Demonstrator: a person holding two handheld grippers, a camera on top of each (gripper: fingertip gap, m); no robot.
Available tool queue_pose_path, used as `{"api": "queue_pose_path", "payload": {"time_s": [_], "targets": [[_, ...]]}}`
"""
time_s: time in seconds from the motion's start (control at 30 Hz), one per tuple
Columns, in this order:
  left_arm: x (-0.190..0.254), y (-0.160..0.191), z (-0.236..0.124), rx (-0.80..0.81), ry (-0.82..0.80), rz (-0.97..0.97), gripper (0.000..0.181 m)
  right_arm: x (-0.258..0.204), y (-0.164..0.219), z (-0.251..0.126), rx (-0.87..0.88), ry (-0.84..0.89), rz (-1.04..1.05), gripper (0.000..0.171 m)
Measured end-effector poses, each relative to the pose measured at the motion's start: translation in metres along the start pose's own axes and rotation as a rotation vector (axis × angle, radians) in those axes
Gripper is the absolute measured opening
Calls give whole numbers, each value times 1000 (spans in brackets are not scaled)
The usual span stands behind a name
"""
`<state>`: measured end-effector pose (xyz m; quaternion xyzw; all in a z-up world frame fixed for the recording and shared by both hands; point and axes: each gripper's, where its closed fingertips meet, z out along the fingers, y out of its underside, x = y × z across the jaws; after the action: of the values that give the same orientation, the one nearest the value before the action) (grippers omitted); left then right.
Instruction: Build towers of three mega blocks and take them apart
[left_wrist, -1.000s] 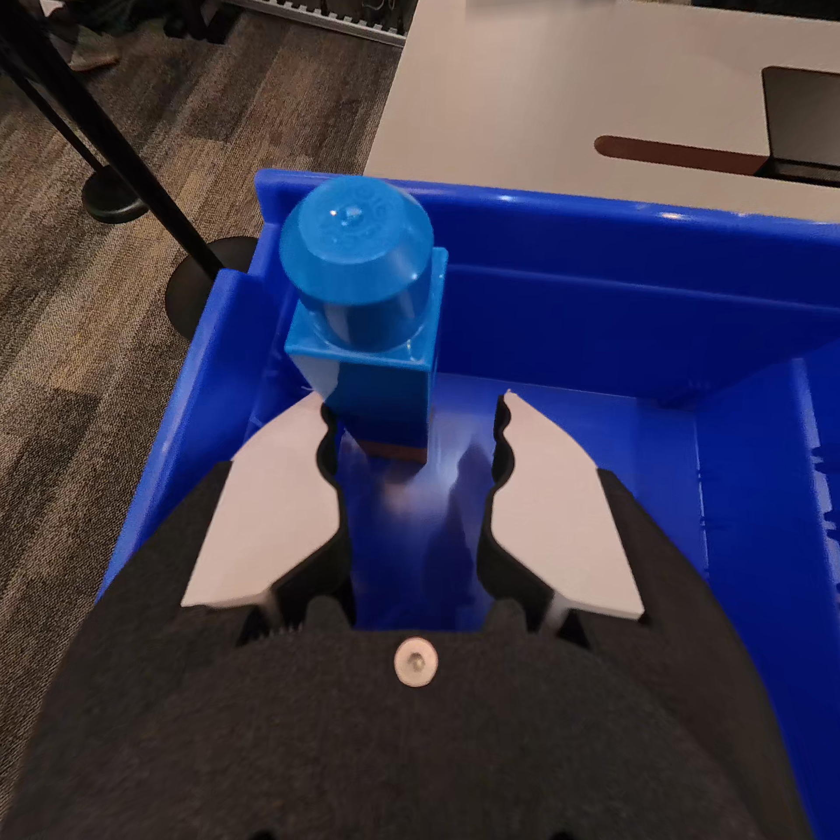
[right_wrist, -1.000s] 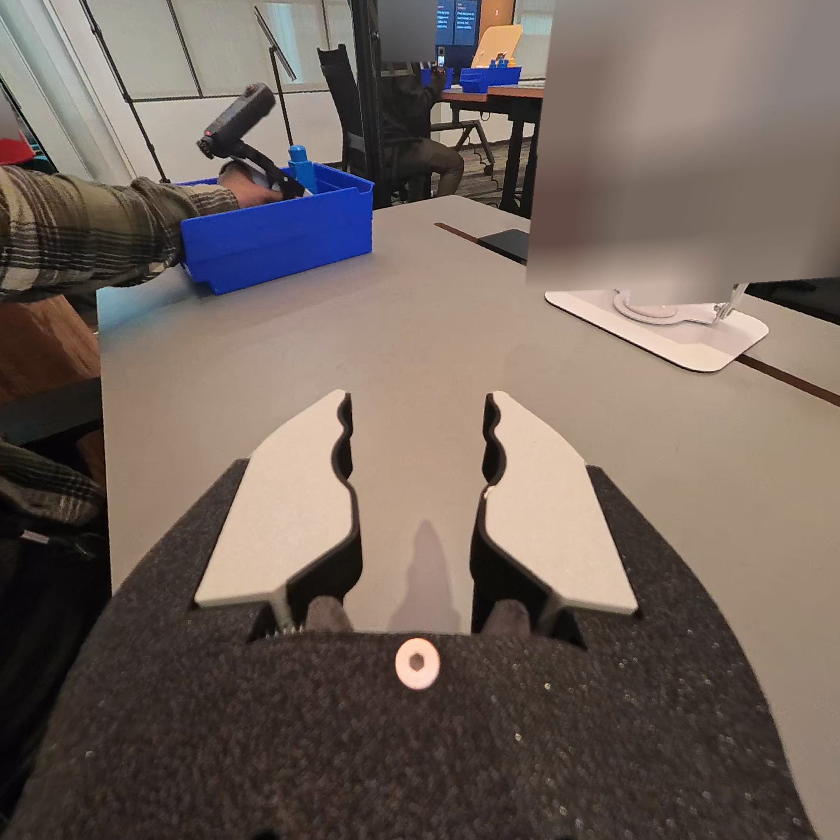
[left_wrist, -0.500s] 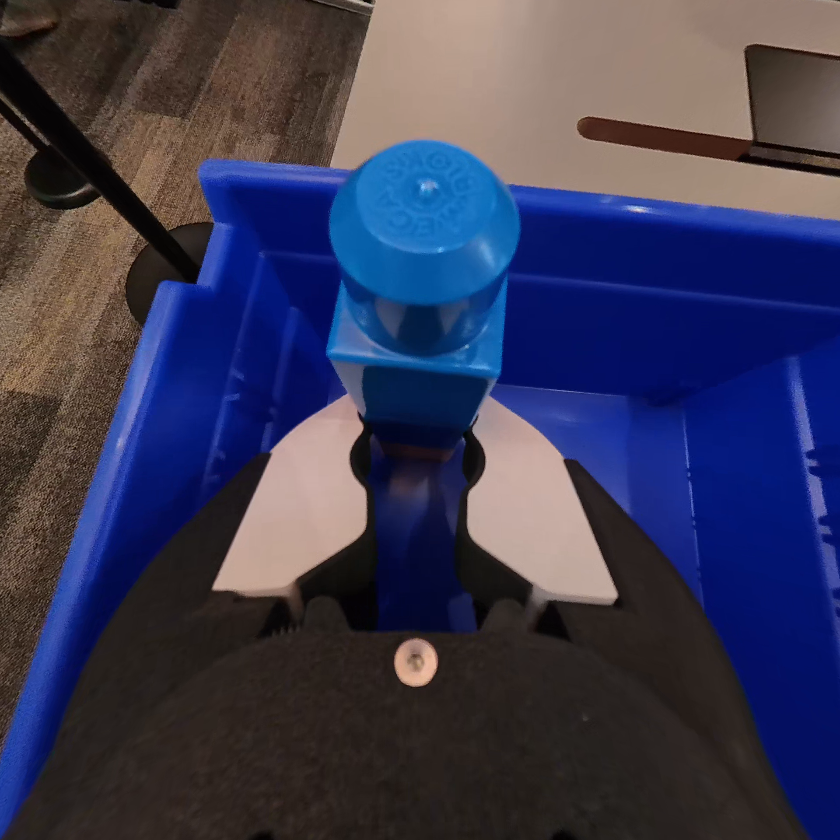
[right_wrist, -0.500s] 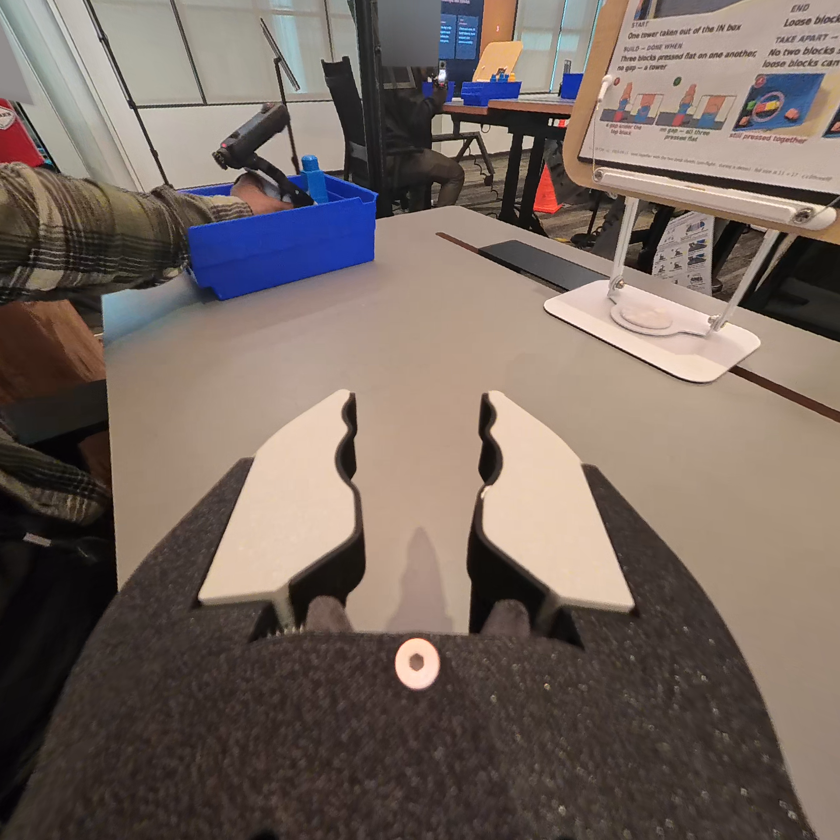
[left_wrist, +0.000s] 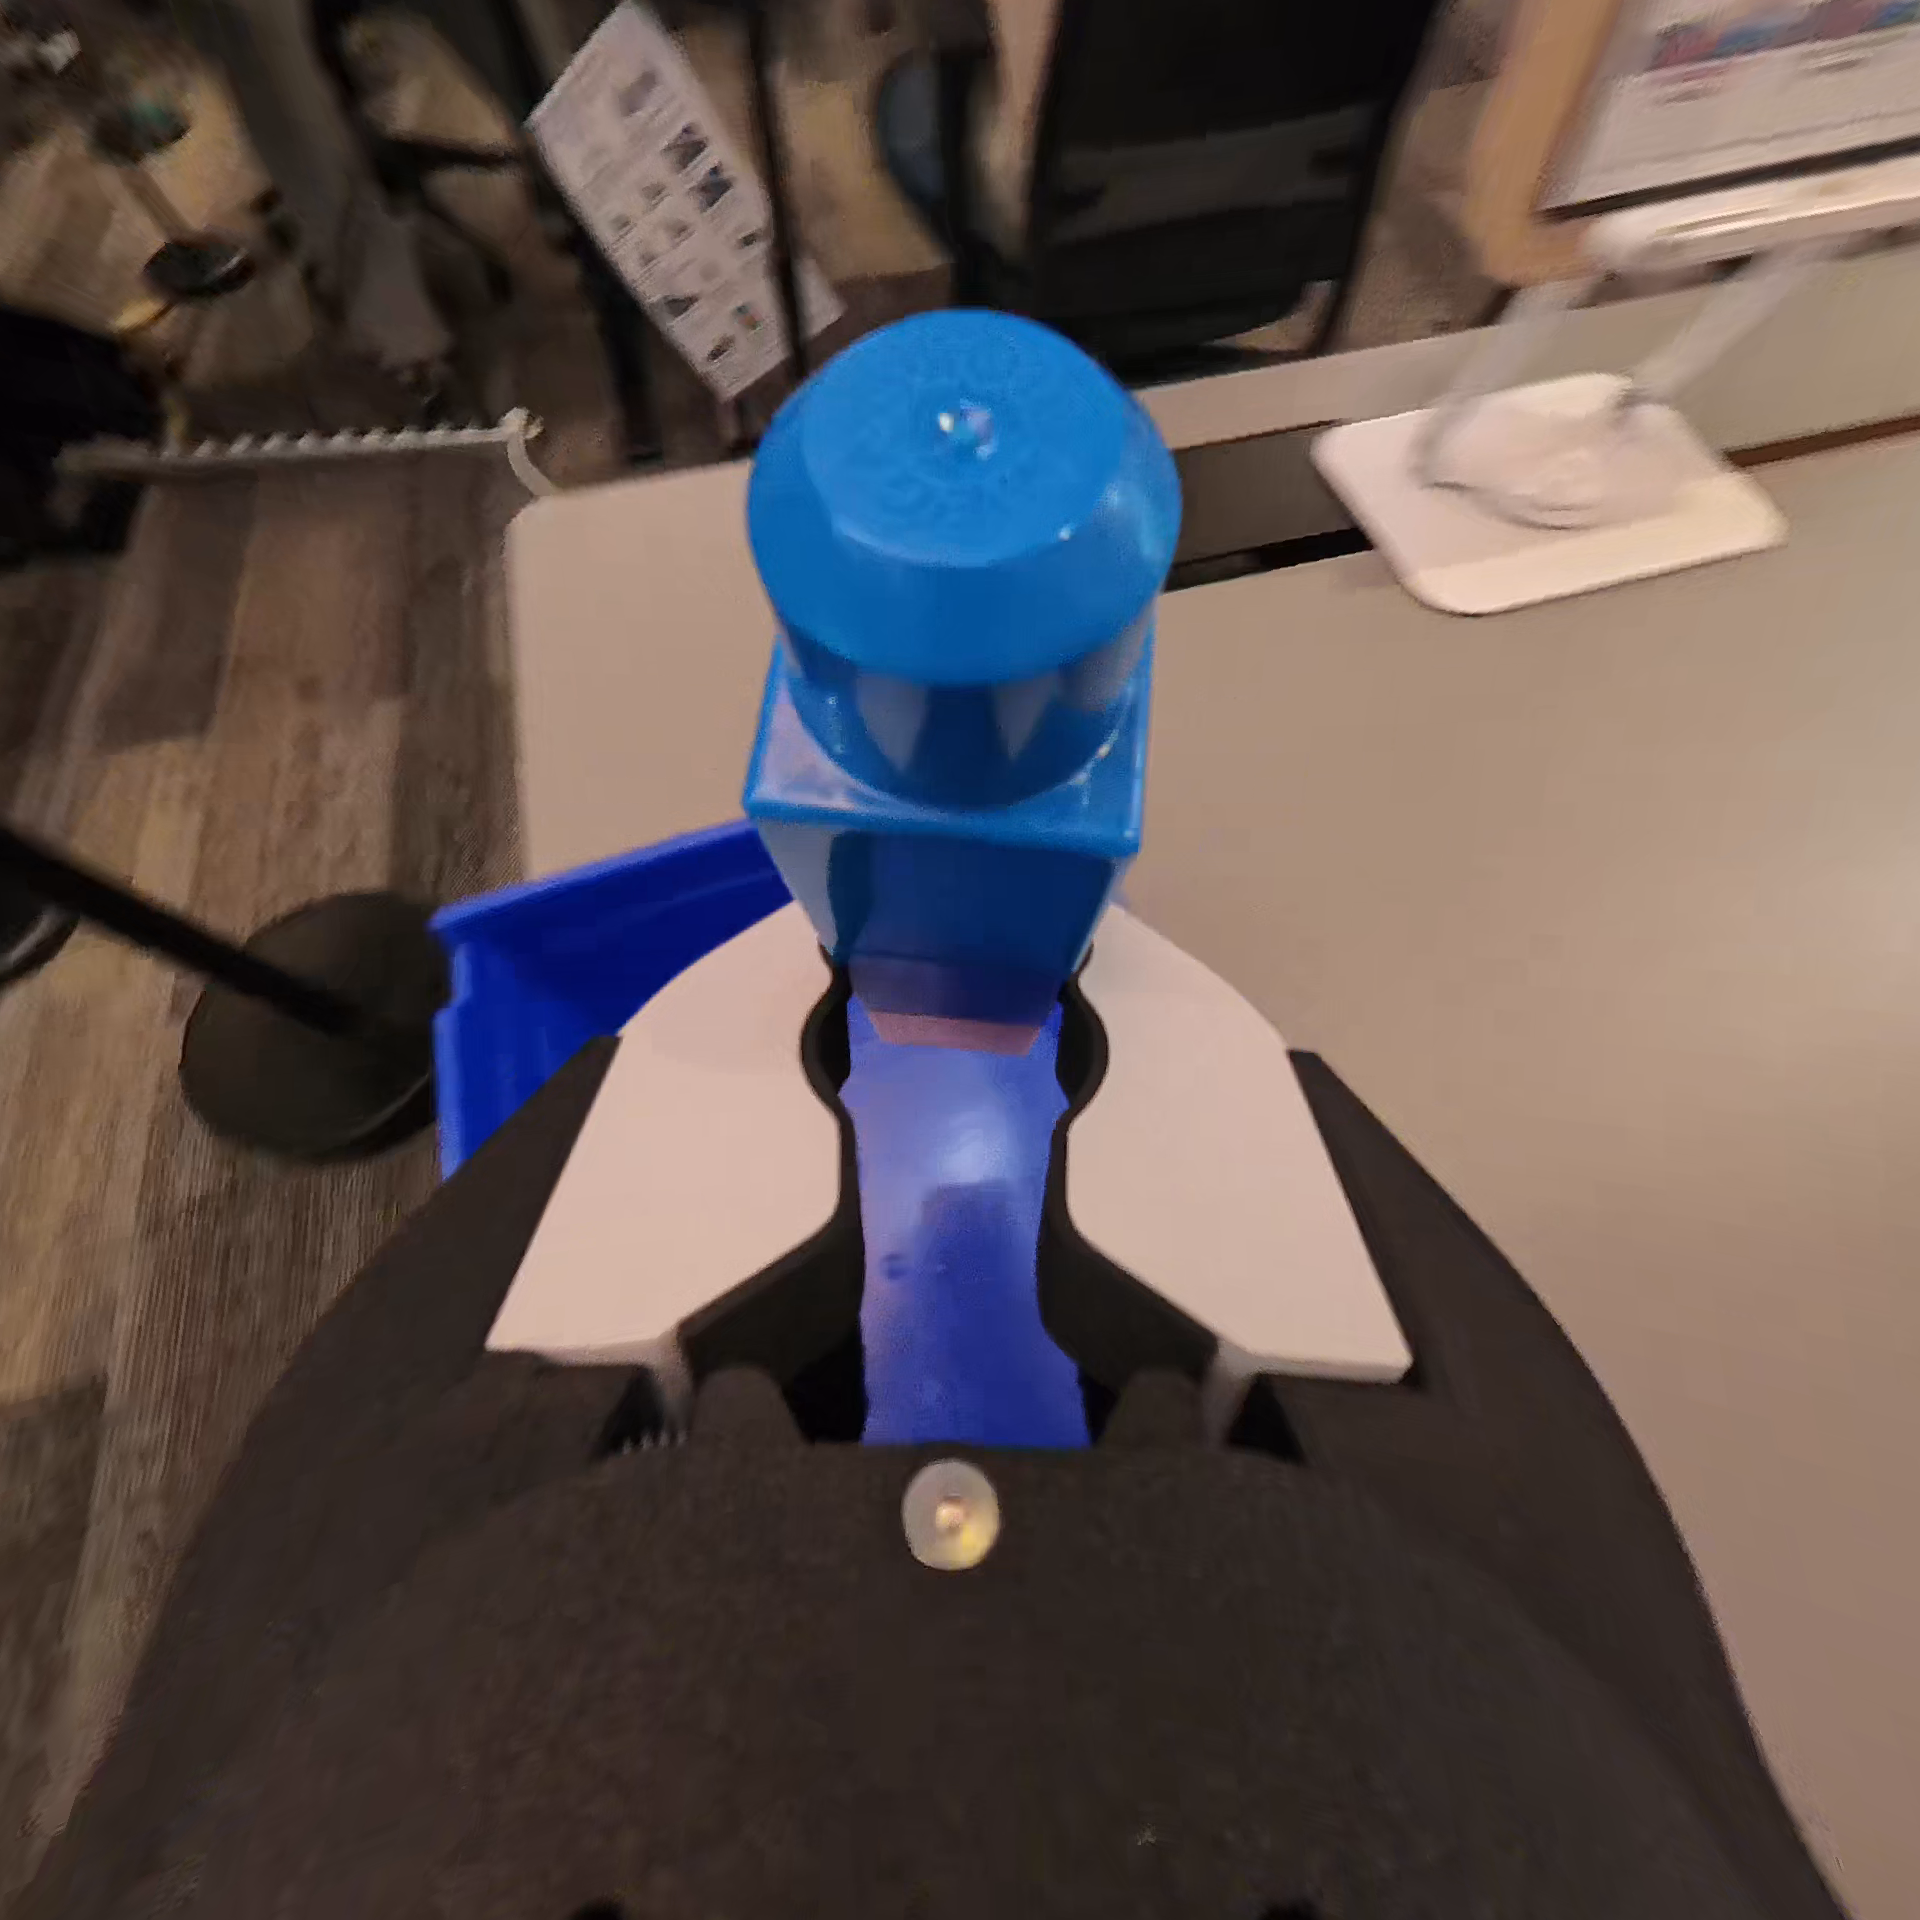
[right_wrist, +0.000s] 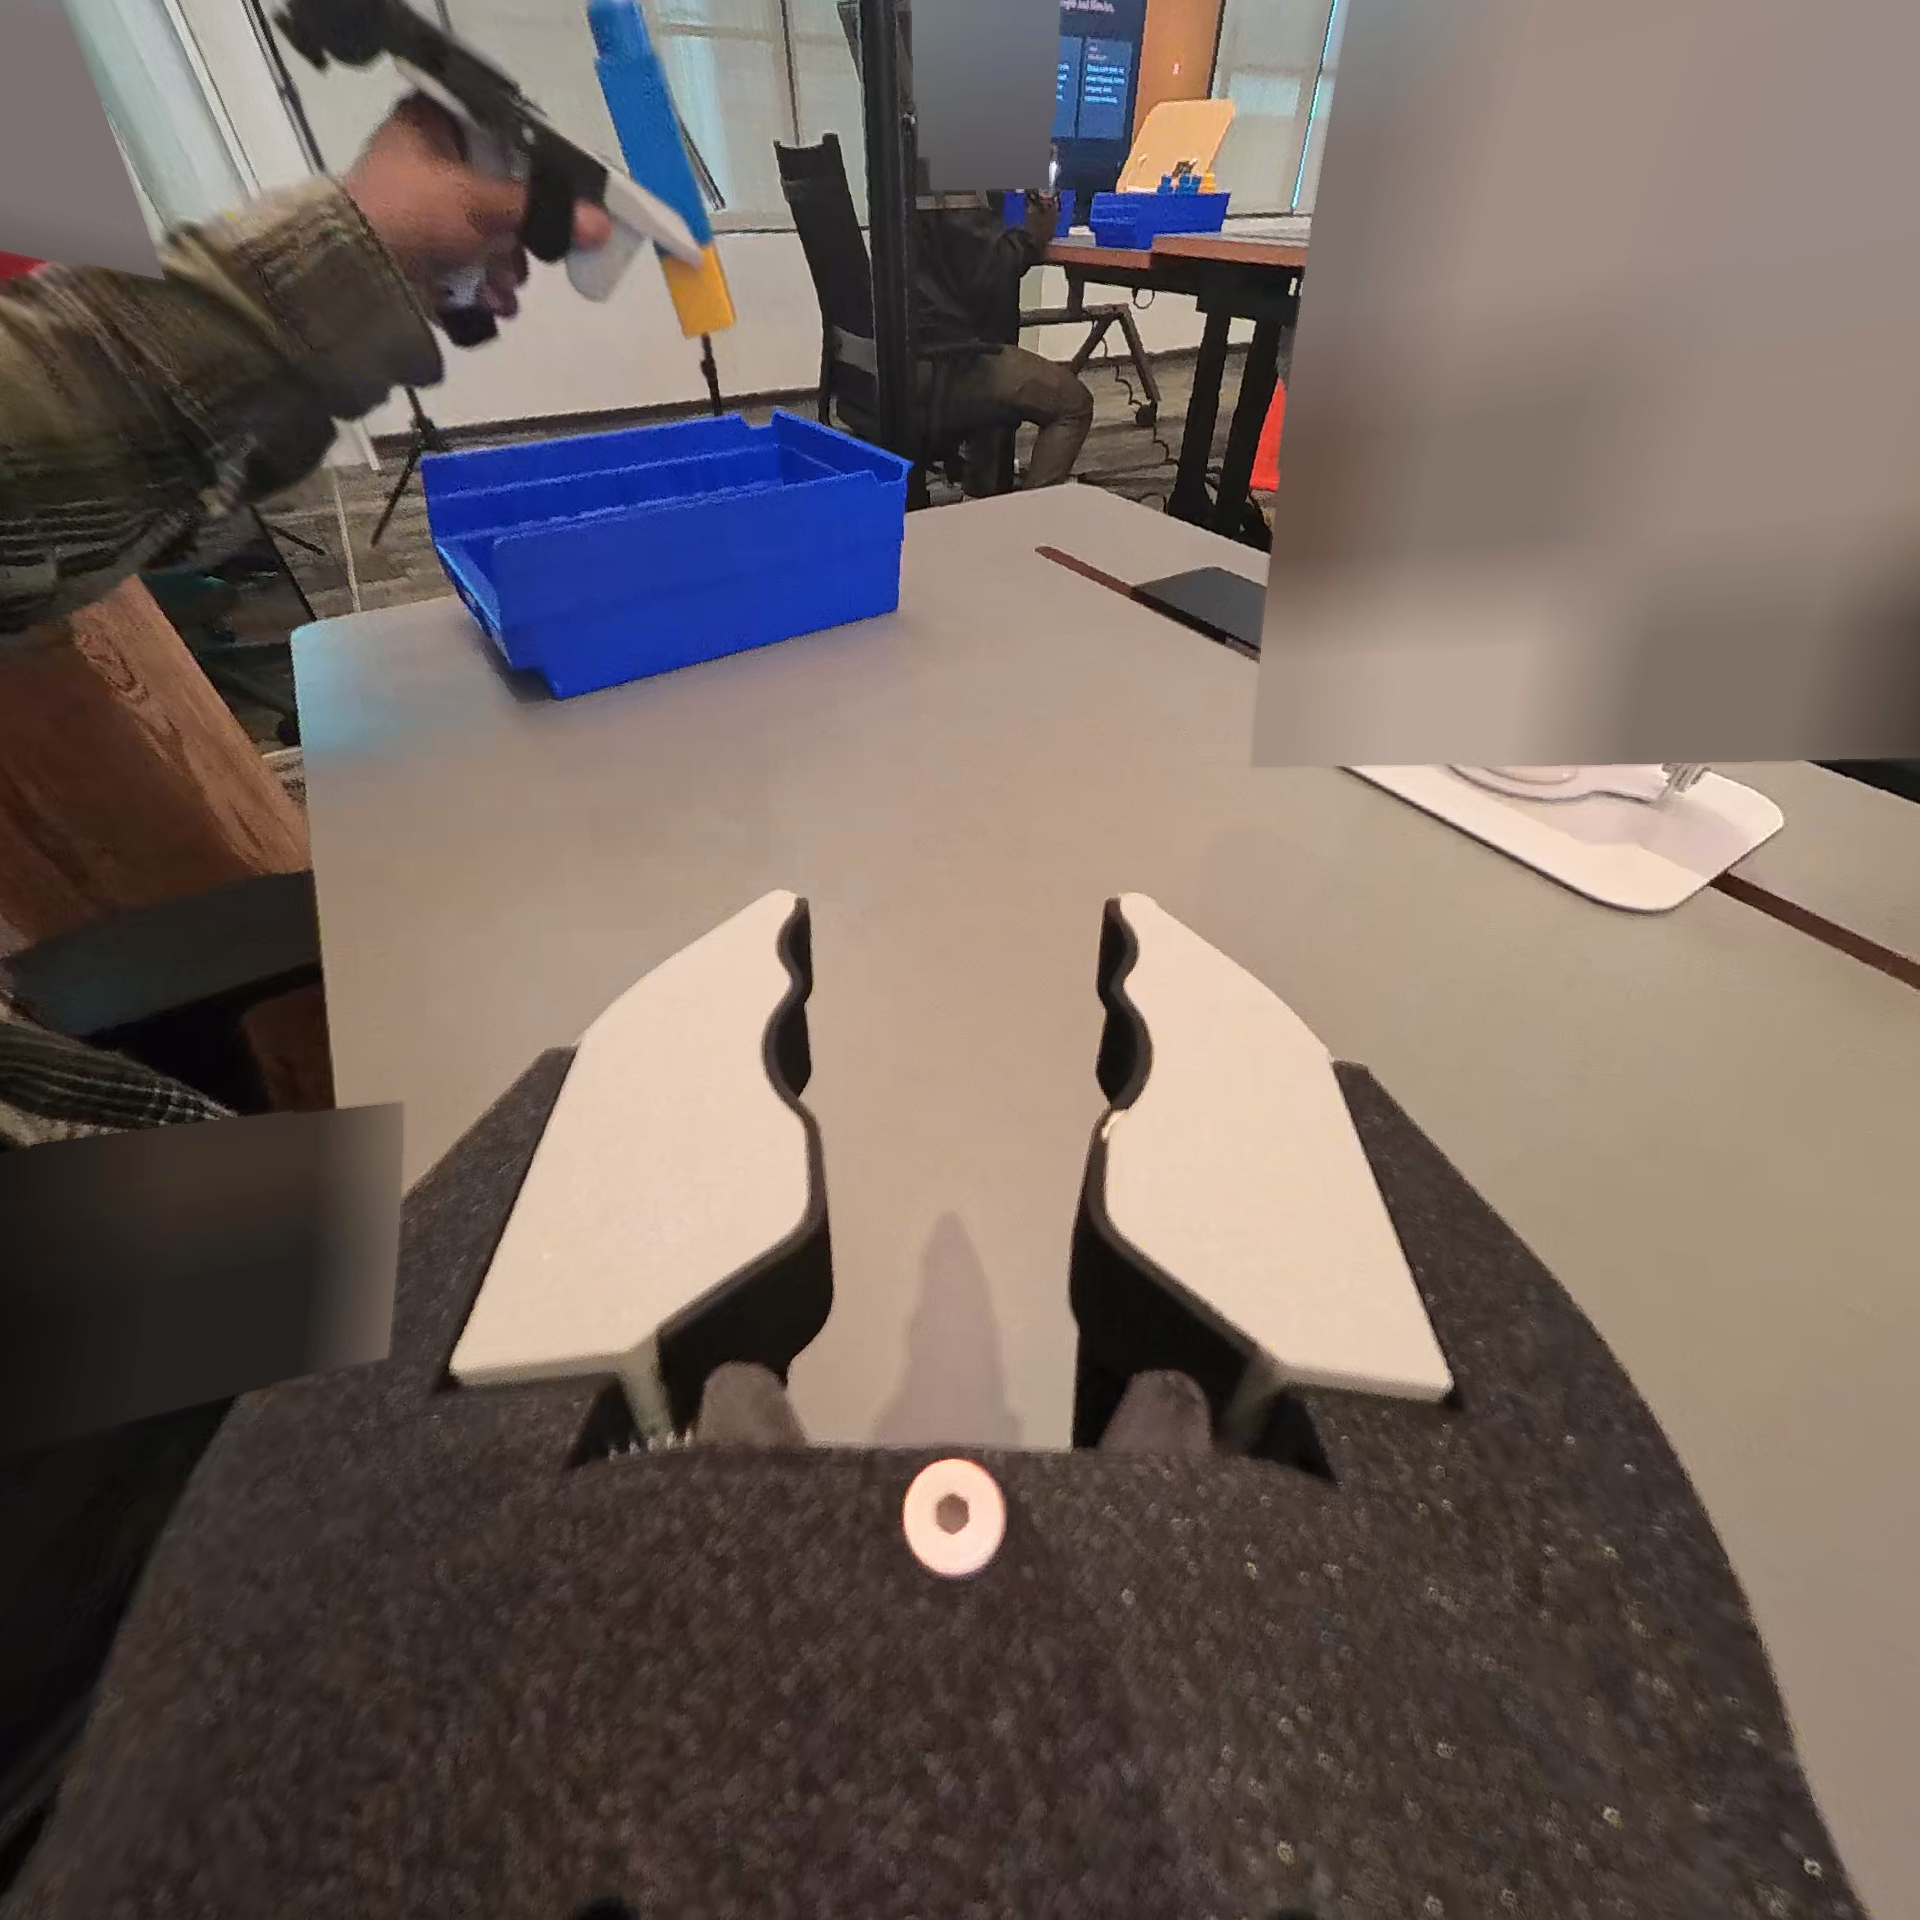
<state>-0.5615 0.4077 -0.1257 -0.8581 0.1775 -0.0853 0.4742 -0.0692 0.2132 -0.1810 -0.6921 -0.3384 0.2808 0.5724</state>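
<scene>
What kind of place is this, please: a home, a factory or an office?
It looks like an office or lab room used for recording tasks. A long grey table holds a blue bin, a black office chair stands behind it, and another desk with similar blue bins stands farther back.

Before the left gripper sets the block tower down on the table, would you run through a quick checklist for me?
1. Left gripper shut on the tower: ok.
2. Tower lifted clear of the blue bin: ok.
3. Tower intact: blue blocks over a yellow block; how many blocks, cannot tell.
4. Bare grey table ahead to set it on: ok.
5. Right gripper open, holding nothing, ready to help: ok.
6. Tower held upright: not ok, it tilts in the right wrist view.
</scene>
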Motion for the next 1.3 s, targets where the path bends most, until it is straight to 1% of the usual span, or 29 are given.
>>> {"api": "queue_pose_path", "payload": {"time_s": [0.07,0.1,0.17,0.27,0.33,0.4,0.5,0.6,0.73,0.8,0.83,0.93,0.97,1.0,1.03,1.07,1.13,1.2,1.3], "targets": [[58,-19,-12,-11,126,106,36,-3,-12,3,3,-18,-12,53],[90,-23,-14,-26,191,162,36,-5,-19,5,2,-31,-19,53],[158,-19,-15,-67,331,271,36,-11,-35,13,4,-69,-38,55],[256,3,-8,-116,570,379,36,-26,-61,30,24,-165,-47,57],[311,22,0,-143,721,404,36,-34,-72,44,28,-234,-29,59],[352,43,9,-185,836,426,36,-42,-80,58,21,-311,-7,60],[395,67,19,-238,964,437,36,-47,-78,80,-31,-377,-5,63],[419,80,22,-263,1044,451,36,-48,-68,96,-94,-428,-8,65],[432,86,24,-278,1095,463,36,-51,-53,108,-160,-482,-4,63],[435,87,25,-279,1113,466,37,-58,-49,109,-176,-541,0,49],[437,86,25,-272,1127,467,37,-58,-48,110,-180,-549,-7,37],[441,81,24,-208,1165,455,37,-57,-54,108,-121,-581,4,36],[443,78,24,-172,1185,433,44,-54,-60,107,-70,-580,27,36],[445,75,26,-133,1194,407,57,-50,-67,105,-19,-576,61,36],[445,73,29,-93,1195,384,66,-46,-73,104,34,-573,101,36],[446,71,32,-60,1200,360,68,-42,-78,102,81,-575,141,36],[449,66,34,3,1236,301,70,-36,-81,100,140,-575,187,35],[451,61,34,51,1271,252,70,-37,-75,100,148,-578,194,35],[455,60,32,85,1305,246,64,-36,-68,100,147,-574,201,35]]}}
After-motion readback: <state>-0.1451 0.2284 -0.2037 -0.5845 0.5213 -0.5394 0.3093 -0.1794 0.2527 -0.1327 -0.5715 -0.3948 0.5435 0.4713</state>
